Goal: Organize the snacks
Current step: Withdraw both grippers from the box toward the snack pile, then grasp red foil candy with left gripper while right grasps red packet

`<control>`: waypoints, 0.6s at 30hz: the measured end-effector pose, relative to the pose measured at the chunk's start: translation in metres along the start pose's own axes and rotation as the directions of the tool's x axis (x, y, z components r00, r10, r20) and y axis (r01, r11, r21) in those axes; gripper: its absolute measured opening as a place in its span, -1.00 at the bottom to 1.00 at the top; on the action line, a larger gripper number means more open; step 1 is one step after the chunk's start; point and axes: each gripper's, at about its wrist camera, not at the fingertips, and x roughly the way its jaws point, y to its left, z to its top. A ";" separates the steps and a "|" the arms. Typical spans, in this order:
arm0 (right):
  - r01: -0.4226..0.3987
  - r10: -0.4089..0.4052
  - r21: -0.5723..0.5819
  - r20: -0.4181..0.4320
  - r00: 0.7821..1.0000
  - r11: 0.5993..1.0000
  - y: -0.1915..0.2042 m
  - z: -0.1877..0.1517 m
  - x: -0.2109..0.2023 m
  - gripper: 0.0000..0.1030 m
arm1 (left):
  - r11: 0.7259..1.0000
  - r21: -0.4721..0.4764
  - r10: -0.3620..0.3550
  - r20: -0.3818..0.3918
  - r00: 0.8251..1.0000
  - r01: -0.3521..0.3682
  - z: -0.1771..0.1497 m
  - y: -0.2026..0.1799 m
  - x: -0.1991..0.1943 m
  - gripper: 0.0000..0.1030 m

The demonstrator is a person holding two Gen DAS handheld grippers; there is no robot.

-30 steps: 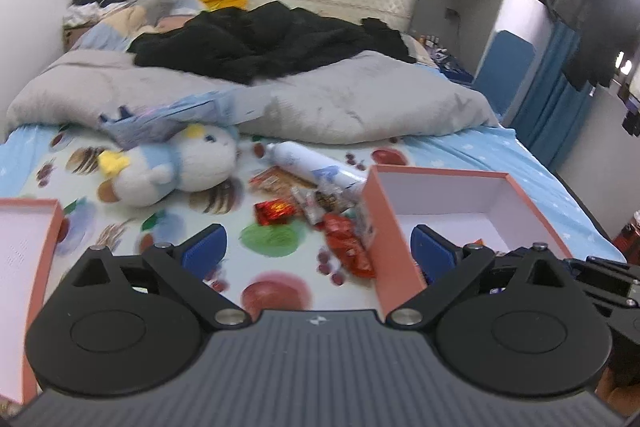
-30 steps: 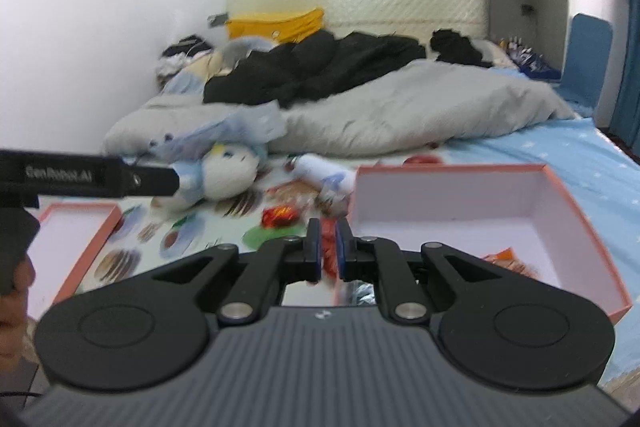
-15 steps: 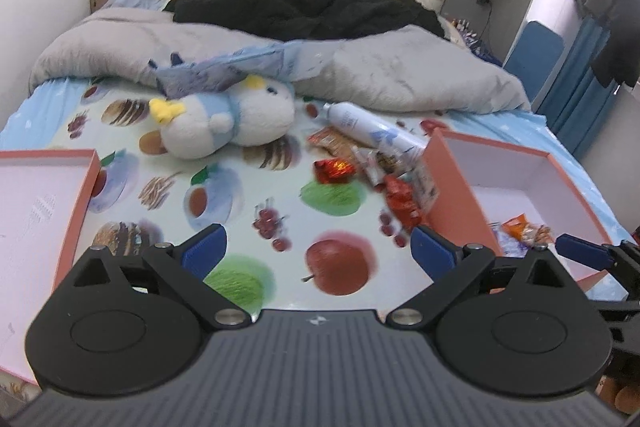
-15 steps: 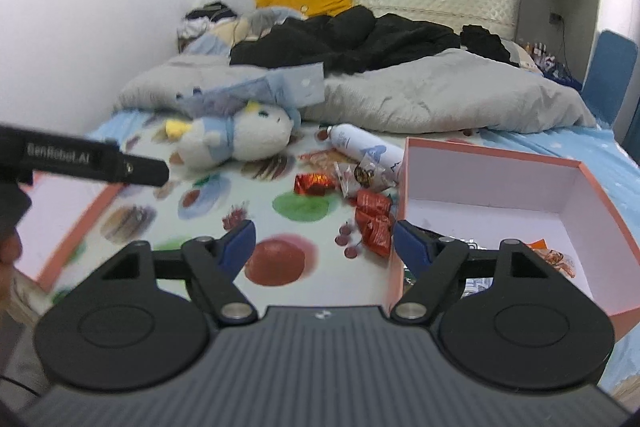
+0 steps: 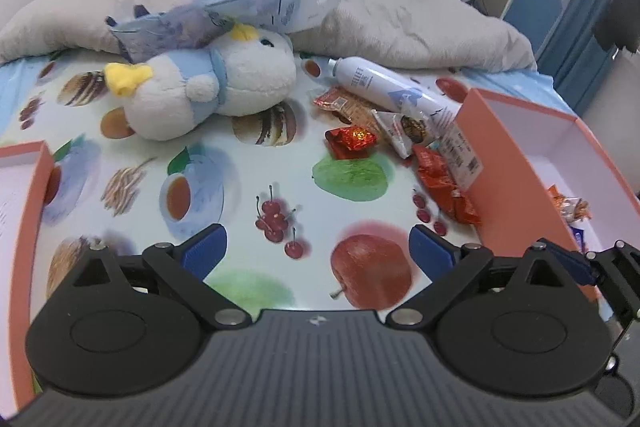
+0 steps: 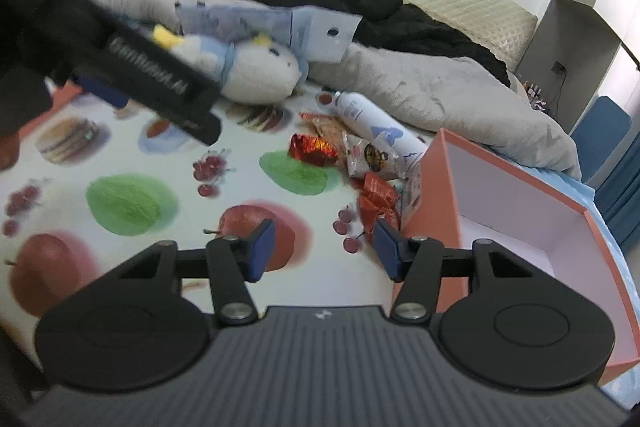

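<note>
Loose snacks lie in a heap on the fruit-print sheet: a shiny red wrapper (image 5: 352, 141) (image 6: 312, 149), a triangular packet (image 5: 404, 127) (image 6: 368, 157) and red packets (image 5: 444, 183) (image 6: 376, 199) against the wall of a salmon box (image 5: 500, 155) (image 6: 440, 195). More snacks (image 5: 568, 205) lie inside the box. My left gripper (image 5: 316, 251) is open and empty over the printed cherries. My right gripper (image 6: 324, 247) hangs just short of the red packets, its jaws closing with nothing between them.
A white spray bottle (image 5: 384, 87) (image 6: 376, 125) lies behind the snacks, a plush toy (image 5: 208, 87) (image 6: 256, 75) to their left. The salmon box lid (image 5: 32, 211) sits at the left edge. A grey quilt and black clothes fill the far bed. The left gripper's body (image 6: 152, 75) crosses the right view.
Both grippers have come down and forward toward the sheet and the snack heap. The right gripper went from shut to wide open, has since narrowed, and has rolled.
</note>
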 end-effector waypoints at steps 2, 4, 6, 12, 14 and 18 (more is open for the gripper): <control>0.020 -0.020 -0.004 -0.016 1.000 1.000 0.005 0.000 0.015 0.00 | 1.000 0.008 -0.013 -0.013 1.000 0.013 0.007 0.004 0.016 0.92; 0.035 -0.035 -0.007 -0.036 0.999 0.999 0.010 -0.002 0.030 -0.02 | 0.999 0.026 -0.021 -0.023 0.999 0.022 0.015 0.006 0.031 0.91; 0.056 -0.056 -0.010 -0.058 0.997 0.998 0.014 -0.005 0.046 -0.03 | 0.998 0.047 -0.027 -0.035 0.999 0.029 0.022 0.007 0.047 0.91; 0.119 -0.123 -0.044 -0.093 0.988 0.992 0.018 -0.007 0.085 -0.14 | 0.992 0.099 -0.067 -0.080 0.995 0.074 0.043 0.004 0.099 0.87; 0.129 -0.135 -0.063 -0.100 0.986 0.990 0.018 -0.007 0.096 -0.18 | 0.989 0.113 -0.083 -0.090 0.992 0.093 0.049 0.000 0.114 0.86; 0.180 -0.190 -0.104 -0.101 0.976 0.978 0.016 -0.007 0.115 -0.19 | 0.977 0.167 -0.115 -0.103 0.988 0.132 0.058 -0.014 0.140 0.86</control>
